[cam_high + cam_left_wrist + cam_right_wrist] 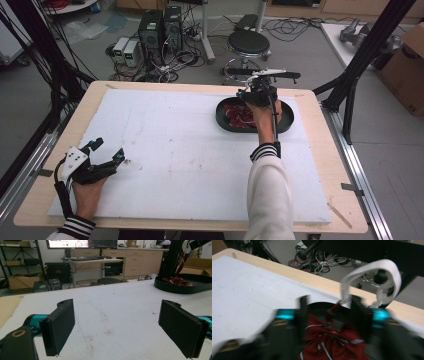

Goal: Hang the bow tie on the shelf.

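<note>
A white mat is covering the table, a black oval tray is sitting at its far right holding a red striped bow (white strap looping up), the right gripper is hovering there with jaws apart, and the left gripper is resting wide open near the mat's left edge.

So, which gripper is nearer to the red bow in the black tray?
The right. The right gripper hangs directly over the red bow in the black tray, jaws apart around it. The left gripper rests far across the white mat, near the front left corner.
</note>
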`<state>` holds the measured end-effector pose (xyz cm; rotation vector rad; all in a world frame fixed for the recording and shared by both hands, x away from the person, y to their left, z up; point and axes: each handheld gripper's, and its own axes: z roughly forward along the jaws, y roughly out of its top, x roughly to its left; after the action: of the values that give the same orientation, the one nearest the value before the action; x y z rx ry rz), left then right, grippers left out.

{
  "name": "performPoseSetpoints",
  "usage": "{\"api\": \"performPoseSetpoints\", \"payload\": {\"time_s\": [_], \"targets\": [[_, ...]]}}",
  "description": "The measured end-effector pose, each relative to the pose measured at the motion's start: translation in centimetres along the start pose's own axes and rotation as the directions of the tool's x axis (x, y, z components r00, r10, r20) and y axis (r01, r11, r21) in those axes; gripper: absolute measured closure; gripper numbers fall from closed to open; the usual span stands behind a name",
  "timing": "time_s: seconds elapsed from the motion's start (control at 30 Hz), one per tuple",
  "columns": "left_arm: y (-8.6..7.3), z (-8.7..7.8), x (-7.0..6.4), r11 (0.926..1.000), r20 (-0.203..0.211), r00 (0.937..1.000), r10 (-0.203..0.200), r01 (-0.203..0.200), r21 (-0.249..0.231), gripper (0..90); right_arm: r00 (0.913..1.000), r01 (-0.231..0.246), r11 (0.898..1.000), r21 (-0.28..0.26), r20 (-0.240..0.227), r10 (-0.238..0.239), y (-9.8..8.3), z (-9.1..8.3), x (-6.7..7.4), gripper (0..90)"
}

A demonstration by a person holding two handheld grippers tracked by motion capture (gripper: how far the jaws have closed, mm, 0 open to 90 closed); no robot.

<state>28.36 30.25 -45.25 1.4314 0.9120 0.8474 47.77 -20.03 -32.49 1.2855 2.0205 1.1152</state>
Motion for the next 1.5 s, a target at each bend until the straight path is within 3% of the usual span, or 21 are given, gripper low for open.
{"api": "performPoseSetpoints", "payload": {"time_s": [0.1, 0.2, 0.23, 0.27, 0.3, 0.37, 0.4, 0.43, 0.5, 0.57, 0.67, 0.7, 0.77, 0.83, 0.9, 1.03, 1.13, 1.2, 1.27, 1.3, 1.5], "targets": [[0.0, 0.0, 0.0, 1.0, 0.0, 1.0, 0.002, -0.002, 0.001, 14.2, 0.999, 0.026, 1.0, 0.009, -0.037, -0.026, 0.1, -0.3, 0.7, 10.9], [0.0, 0.0, 0.0, 1.0, 0.002, 1.0, 0.005, -0.005, 0.0, 14.2, 0.996, 0.024, 1.0, 0.012, -0.086, -0.023, 0.1, -0.8, 1.0, 10.2], [0.0, 0.0, 0.0, 1.0, 0.003, 1.0, 0.006, -0.006, 0.0, 14.2, 0.9943, 0.031, 0.998, -0.056, -0.1, -0.036, -0.5, -2.3, 1.6, 10.1], [0.0, -0.1, 0.0, 1.0, 0.005, 1.0, 0.004, -0.004, -0.002, 14.2, 0.9943, 0.031, 0.998, -0.056, -0.1, -0.036, -0.5, -2.3, 1.6, 10.1], [0.0, -0.1, 0.1, 1.0, 0.008, 1.0, 0.001, -0.001, -0.005, 14.2, 0.9884, 0.039, 0.998, -0.049, -0.145, -0.046, -0.8, -3.9, 1.8, 8.5], [0.0, -0.1, 0.1, 1.0, 0.009, 1.0, -0.003, 0.003, -0.009, 14.2, 0.9875, 0.041, 0.997, -0.069, -0.149, -0.051, -1.2, -4.6, 2.0, 8.2], [0.0, -0.2, 0.1, 0.9999, 0.01, 1.0, -0.001, 0.001, -0.012, 14.2, 0.9818, 0.048, 0.983, -0.175, -0.173, -0.078, -2.6, -7.1, 2.3, 8.2], [0.0, -0.2, 0.0, 0.9999, 0.01, 0.9999, 0.004, -0.004, -0.013, 14.2, 0.9818, 0.048, 0.983, -0.175, -0.173, -0.078, -2.6, -7.1, 2.3, 8.2], [0.0, -0.2, 0.0, 0.9999, 0.01, 0.9999, 0.012, -0.012, -0.011, 14.2, 0.9782, 0.036, 0.969, -0.243, -0.19, -0.084, -4.9, -10.3, 2.2, 8.2], [-0.1, -0.1, -0.1, 0.9998, 0.008, 0.9999, 0.014, -0.014, -0.013, 14.2, 0.9794, 0.031, 0.965, -0.261, -0.185, -0.082, -5.6, -11.0, 2.2, 8.2], [-0.1, -0.1, -0.1, 0.9998, 0.008, 0.9999, 0.013, -0.013, -0.015, 14.2, 0.9819, 0.031, 0.94, -0.339, -0.166, -0.092, -9.0, -13.5, 1.9, 8.2], [-0.1, -0.2, -0.1, 0.9998, 0.008, 0.9999, 0.014, -0.014, -0.014, 14.1, 0.9855, 0.044, 0.925, -0.379, -0.135, -0.102, -10.9, -14.4, 1.8, 8.2], [0.0, -0.2, -0.1, 0.9998, 0.006, 0.9999, 0.015, -0.015, -0.012, 14.2, 0.9881, 0.048, 0.915, -0.401, -0.116, -0.102, -12.9, -15.0, 1.8, 8.2], [0.0, -0.1, -0.1, 0.9998, 0.005, 0.9999, 0.015, -0.014, -0.011, 14.2, 0.9929, 0.027, 0.891, -0.452, -0.091, -0.077, -16.8, -15.5, 2.0, 8.2], [0.0, -0.1, -0.1, 0.9999, 0.005, 0.9999, 0.013, -0.013, -0.011, 14.1, 0.9961, 0.03, 0.875, -0.483, -0.058, -0.067, -19.0, -15.3, 2.0, 8.2], [0.0, -0.2, -0.1, 0.9998, 0.004, 0.9999, 0.014, -0.014, -0.011, 14.1, 0.9993, 0.032, 0.863, -0.504, -0.002, -0.038, -21.6, -14.4, 2.0, 8.2], [-0.1, -0.2, -0.1, 0.9997, 0.002, 0.9999, 0.016, -0.016, -0.019, 14.1, 1.0, 0.003, 0.849, -0.529, -0.002, -0.005, -22.9, -13.6, 1.9, 8.2], [-0.1, -0.2, -0.2, 0.9996, 0.0, 0.9999, 0.016, -0.016, -0.024, 14.1, 1.0, 0.001, 0.848, -0.531, 0.008, 0.004, -23.6, -13.1, 1.8, 8.2], [-0.1, -0.3, -0.2, 0.9995, 0.003, 0.9998, 0.019, -0.019, -0.026, 14.1, 1.0, -0.003, 0.869, -0.495, 0.0, 0.004, -23.6, -12.8, 1.9, 8.2], [-0.1, -0.3, -0.1, 0.9995, 0.004, 0.9998, 0.017, -0.017, -0.025, 14.2, 0.9999, 0.01, 0.865, -0.502, 0.007, -0.007, -23.6, -12.8, 2.0, 8.2], [-0.1, -0.4, -0.2, 0.9992, -0.001, 0.9997, 0.023, -0.023, -0.032, 14.2, 0.9993, 0.034, 0.87, -0.492, 0.003, -0.037, -23.6, -12.7, 2.1, 8.2]]}}
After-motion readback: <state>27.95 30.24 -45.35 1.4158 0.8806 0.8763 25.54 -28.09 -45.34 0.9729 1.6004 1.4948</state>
